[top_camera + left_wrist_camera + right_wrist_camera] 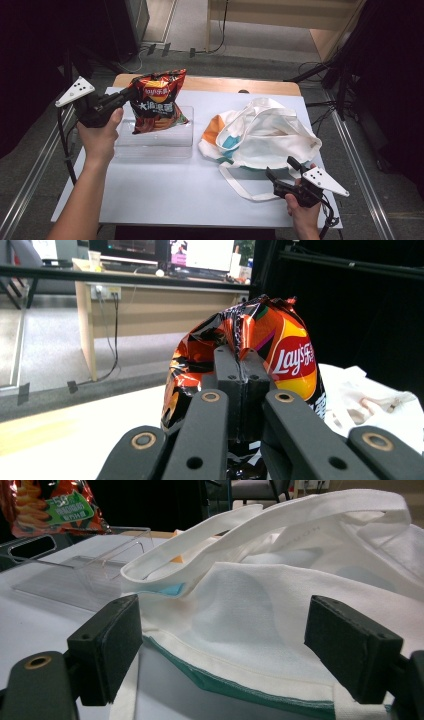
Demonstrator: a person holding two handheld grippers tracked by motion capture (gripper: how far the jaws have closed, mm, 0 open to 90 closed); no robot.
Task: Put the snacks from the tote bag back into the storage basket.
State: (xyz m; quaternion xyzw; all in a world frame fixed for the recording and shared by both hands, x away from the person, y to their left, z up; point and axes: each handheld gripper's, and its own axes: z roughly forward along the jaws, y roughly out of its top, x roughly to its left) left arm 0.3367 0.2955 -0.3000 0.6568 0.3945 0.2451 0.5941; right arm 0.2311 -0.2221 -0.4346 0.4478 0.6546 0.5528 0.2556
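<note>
The left gripper [129, 95] is closed on the top edge of the chip bag [157, 101], pinching the crumpled seal, and it holds the bag upright over the clear plastic tray [155, 140] at the left part of the table [165, 190]. In the left gripper view the two jaws stand pressed together with the foil of the chip bag [280, 355] squeezed between them, so the grip looks firm. The bag hangs with its long axis nearly vertical, a little tilted, and its bottom is just above the tray or touching it; I cannot tell which.

The white tote bag [262, 132] lies flat and crumpled at the right part of the table, well apart from the chips and to the right of them. So the way for the chips goes sideways to the right, across the gap between tray and tote.

The right gripper [282, 172] is open and rests low at the near edge of the tote bag. In the right gripper view its jaws stand wide apart on both sides of the cloth rim [220, 605], not yet pinching it. This hand is clearly the nearer one to the tote. I think it must first close on the rim and lift it, because the mouth lies collapsed and the chips have no opening to enter
</note>
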